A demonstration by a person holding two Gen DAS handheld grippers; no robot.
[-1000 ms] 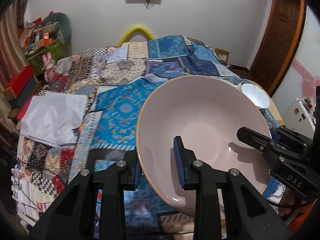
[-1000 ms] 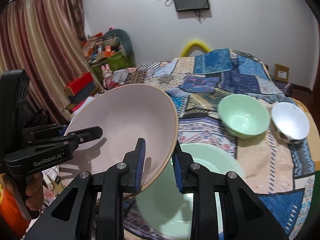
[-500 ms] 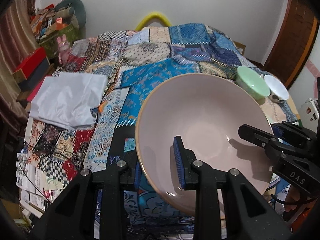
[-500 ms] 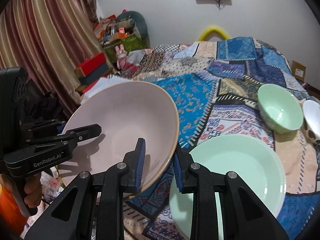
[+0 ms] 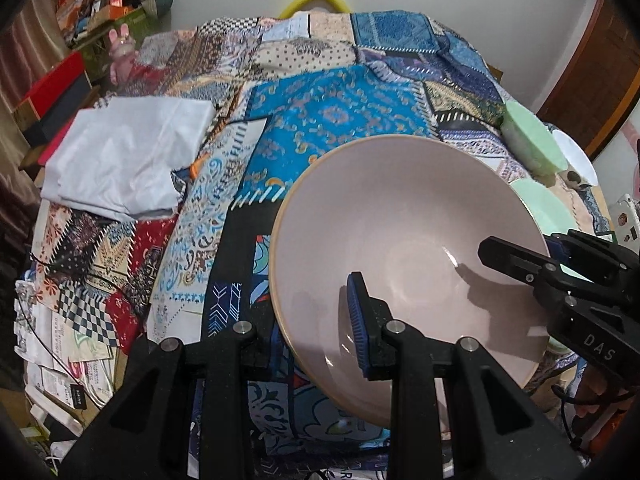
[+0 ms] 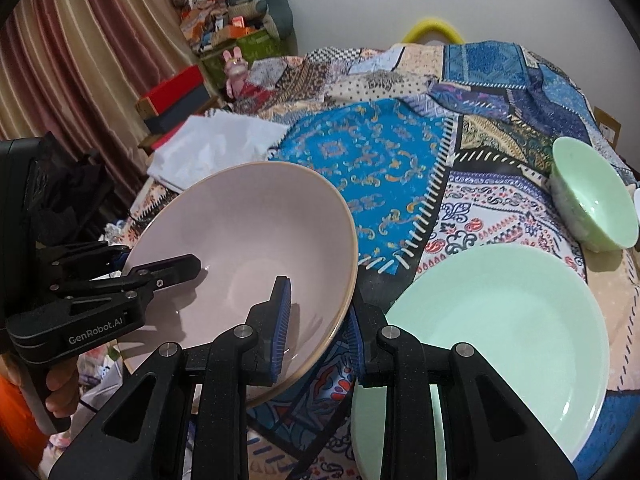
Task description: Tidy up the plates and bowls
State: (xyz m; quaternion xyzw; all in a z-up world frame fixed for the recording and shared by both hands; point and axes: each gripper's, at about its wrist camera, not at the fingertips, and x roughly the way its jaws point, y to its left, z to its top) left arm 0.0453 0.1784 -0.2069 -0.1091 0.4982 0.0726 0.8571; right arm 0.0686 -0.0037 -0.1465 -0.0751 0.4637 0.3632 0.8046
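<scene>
A large pink bowl (image 5: pixel 400 256) (image 6: pixel 248 236) hangs tilted above the patchwork-covered table, held by both grippers. My left gripper (image 5: pixel 316 332) is shut on its near rim, one pad inside and one outside. Across the bowl my right gripper (image 5: pixel 552 268) (image 6: pixel 318 332) is shut on the opposite rim, and from its view the left gripper (image 6: pixel 160 272) clamps the far left edge. A pale green plate (image 6: pixel 500 328) (image 5: pixel 548 208) lies just right of the bowl. Behind it stand a green bowl (image 6: pixel 596 200) (image 5: pixel 532 140) and a white bowl (image 5: pixel 576 156).
A folded white cloth (image 5: pixel 120 156) lies at the table's left. Red and dark boxes (image 5: pixel 52 88) and cluttered shelves stand beyond the left edge by a curtain (image 6: pixel 80 60). A wooden door (image 5: pixel 592 72) is at the right. Papers hang off the near left corner.
Both grippers have come down and forward with the pink bowl, and both views tilt further down. The green plate is now closer in the right wrist view.
</scene>
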